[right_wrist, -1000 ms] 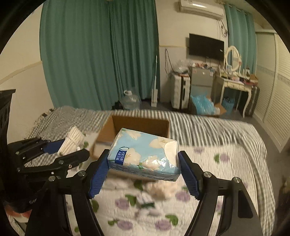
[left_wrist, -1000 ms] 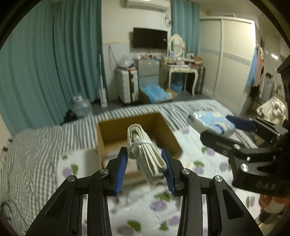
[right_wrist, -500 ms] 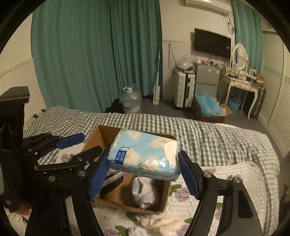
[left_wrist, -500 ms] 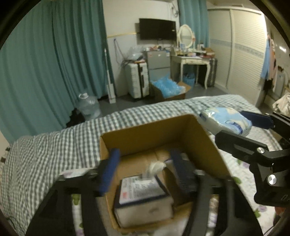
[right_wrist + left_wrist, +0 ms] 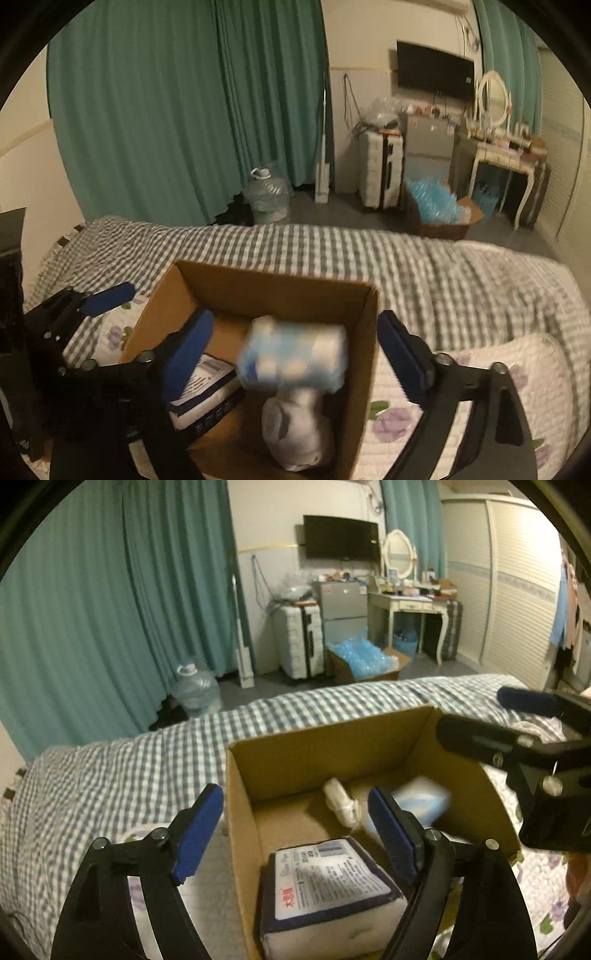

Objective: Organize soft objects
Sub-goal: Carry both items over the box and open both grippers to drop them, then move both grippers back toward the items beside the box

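An open cardboard box (image 5: 236, 775) sits on the bed. My left gripper (image 5: 293, 794) hangs over it, jaws opening, nothing between them. Below lie a rolled cream towel (image 5: 341, 805) and a tissue pack with a dark blue label (image 5: 332, 882). My right gripper (image 5: 295, 321) also hovers over the box (image 5: 258, 288), jaws opening. The light blue flowered tissue pack (image 5: 293, 358) is blurred between its pads, clear of both. That pack (image 5: 421, 799) shows inside the box in the left wrist view. A grey-white sock bundle (image 5: 295, 432) lies under it.
The bed has a grey checked cover (image 5: 129, 768) and a flowered quilt (image 5: 480, 387). Each gripper shows in the other's view, the right gripper (image 5: 517, 746) at the box's right wall, the left gripper (image 5: 74, 314) at its left. Beyond the bed stand teal curtains, a water jug (image 5: 264, 192) and a suitcase.
Both grippers moved forward and down over the box. The left one let go of the rolled towel, which now lies inside. The right one has just released the blue tissue pack.
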Demonstrator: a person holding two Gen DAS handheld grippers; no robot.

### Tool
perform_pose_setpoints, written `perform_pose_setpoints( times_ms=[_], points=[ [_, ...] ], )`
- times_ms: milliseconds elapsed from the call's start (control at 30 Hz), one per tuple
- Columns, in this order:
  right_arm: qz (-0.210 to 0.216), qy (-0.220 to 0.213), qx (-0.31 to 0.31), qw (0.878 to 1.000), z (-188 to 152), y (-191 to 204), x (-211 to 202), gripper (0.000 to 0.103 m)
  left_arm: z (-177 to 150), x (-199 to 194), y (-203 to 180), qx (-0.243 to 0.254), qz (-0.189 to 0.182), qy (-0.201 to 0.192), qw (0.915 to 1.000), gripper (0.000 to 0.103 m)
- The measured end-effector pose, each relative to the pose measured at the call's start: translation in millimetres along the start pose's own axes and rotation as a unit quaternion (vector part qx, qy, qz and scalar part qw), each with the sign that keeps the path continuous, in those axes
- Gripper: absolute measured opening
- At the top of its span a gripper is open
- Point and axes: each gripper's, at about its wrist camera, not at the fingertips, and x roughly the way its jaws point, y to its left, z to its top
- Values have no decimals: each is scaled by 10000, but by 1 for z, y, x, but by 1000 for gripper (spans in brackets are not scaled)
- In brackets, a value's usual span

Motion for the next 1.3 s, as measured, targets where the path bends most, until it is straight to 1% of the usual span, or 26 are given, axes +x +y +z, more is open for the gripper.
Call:
perform_pose_setpoints(
  times_ms=[67, 200, 233, 267, 300, 433, 500, 667, 767, 867, 967, 1067, 1133, 1200, 1300],
  points=[
    [-137, -84, -6, 9999, 5, 2, -12, 94, 3, -6, -1, 16, 27, -17, 10000, 82],
    [-128, -179, 34, 9998, 13, 3, -45, 97, 9, -28, -3, -16, 86, -32, 10000, 82],
    [-183, -237, -21, 9995, 15, 5, -60, 97, 11, -42, -4, -30, 94, -95, 9999, 85],
    [-206, -271, -53, 9994, 18, 6, -69, 98, 11, -51, -5, -42, 98, -142, 9998, 93],
    [-246, -344, -96, 9991, 20, 7, -86, 98, 12, -62, -6, -51, 96, -187, 9998, 96],
    [-315, -623, -169, 9974, 22, 14, -142, 99, 17, -119, -8, -127, 257, -523, 9982, 97],
    [-269, -795, -229, 9962, 19, 17, -172, 101, 17, -142, -8, -139, 285, -626, 9975, 97],
    [-389, -929, -343, 9943, 4, 28, -227, 101, 8, -198, -8, -161, 407, -902, 9950, 98],
    [-384, -1013, -372, 9934, -9, 32, -253, 101, -4, -223, -6, -229, 339, -981, 9943, 98],
    [-305, -962, -413, 9940, -27, 36, -271, 101, -19, -245, -7, -314, 368, -1122, 9925, 98],
    [-352, -818, -431, 9951, -47, 36, -277, 101, -38, -255, -8, -416, 218, -1114, 9927, 98],
    [-419, -608, -440, 9963, -67, 37, -265, 101, -56, -251, -10, -446, 77, -1001, 9939, 98],
    [-421, -364, -421, 9976, -84, 38, -247, 101, -68, -242, -12, -441, -27, -890, 9950, 98],
    [-352, -174, -354, 9986, -96, 38, -230, 101, -79, -233, -15, -452, -47, -792, 9958, 98],
    [-287, 266, -236, 9990, -122, 33, -189, 101, -97, -212, -17, -465, -52, -602, 9971, 98]
  ],
)
